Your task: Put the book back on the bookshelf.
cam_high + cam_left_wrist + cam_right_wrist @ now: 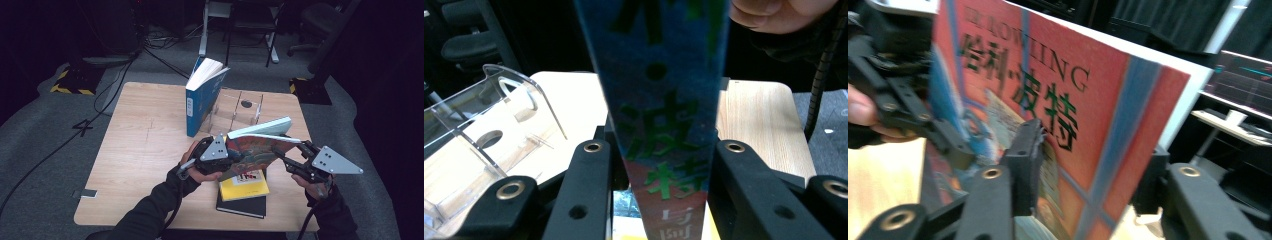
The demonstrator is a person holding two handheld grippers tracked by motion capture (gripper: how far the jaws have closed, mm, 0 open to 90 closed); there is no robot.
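Left gripper view: left gripper (pixel 659 165) is clamping the colourful book (pixel 659 100) by its spine, jaws tight against both covers. Right gripper (pixel 1088 175) is straddling the same book's far edge, jaws loosened and off the covers. Book is hanging above the stacked books (pixel 243 192), beside the clear rack (pixel 235 107) and blue book (pixel 202 97). Likely mid-handover; next calls for standing it in the rack.

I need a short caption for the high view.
Two tongs lift a red-covered book above stacked books on a wooden table.
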